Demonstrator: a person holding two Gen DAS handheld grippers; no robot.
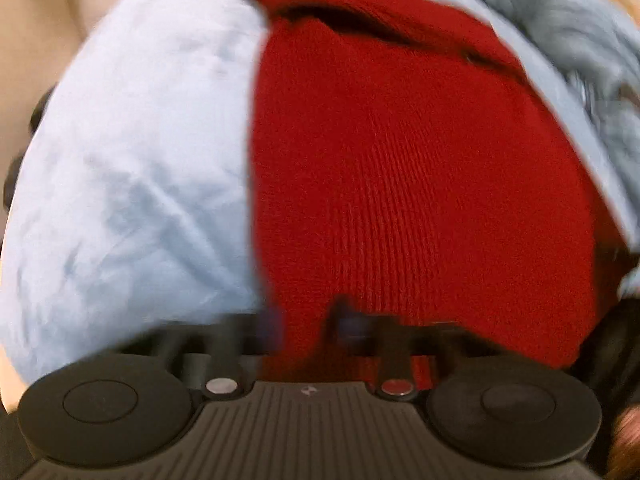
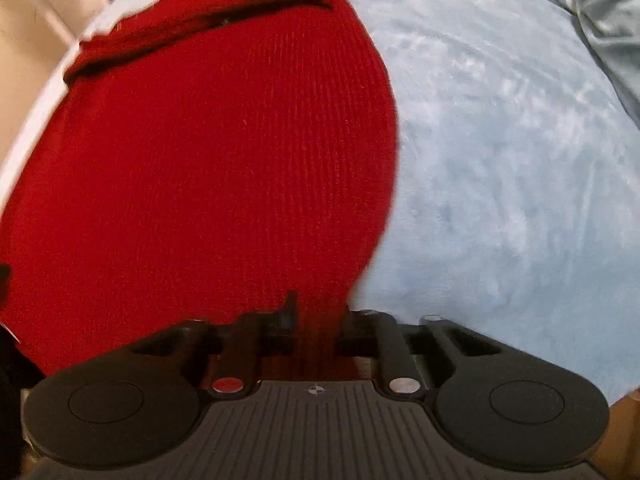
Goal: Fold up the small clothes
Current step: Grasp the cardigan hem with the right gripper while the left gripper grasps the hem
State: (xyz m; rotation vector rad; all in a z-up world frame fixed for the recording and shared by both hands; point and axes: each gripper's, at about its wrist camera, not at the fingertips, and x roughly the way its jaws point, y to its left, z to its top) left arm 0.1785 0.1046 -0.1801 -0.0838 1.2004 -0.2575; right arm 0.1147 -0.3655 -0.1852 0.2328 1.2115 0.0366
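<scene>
A red knit garment (image 1: 400,160) lies flat on a light blue blanket (image 1: 120,160), with a folded band across its far end. My left gripper (image 1: 310,324) points steeply down at the garment's near edge, close to its left side, and is shut on a pinch of red fabric. In the right wrist view the same red garment (image 2: 200,160) fills the left half. My right gripper (image 2: 318,320) is shut on the near edge by the garment's right side, and a ridge of red knit rises between its fingers.
The blue blanket (image 2: 520,160) stretches away to the right. A grey-blue fluffy cloth (image 1: 580,40) is bunched at the far right, and a grey shiny cloth (image 2: 612,12) lies in the far corner. A beige surface (image 2: 36,8) borders the blanket at the far left.
</scene>
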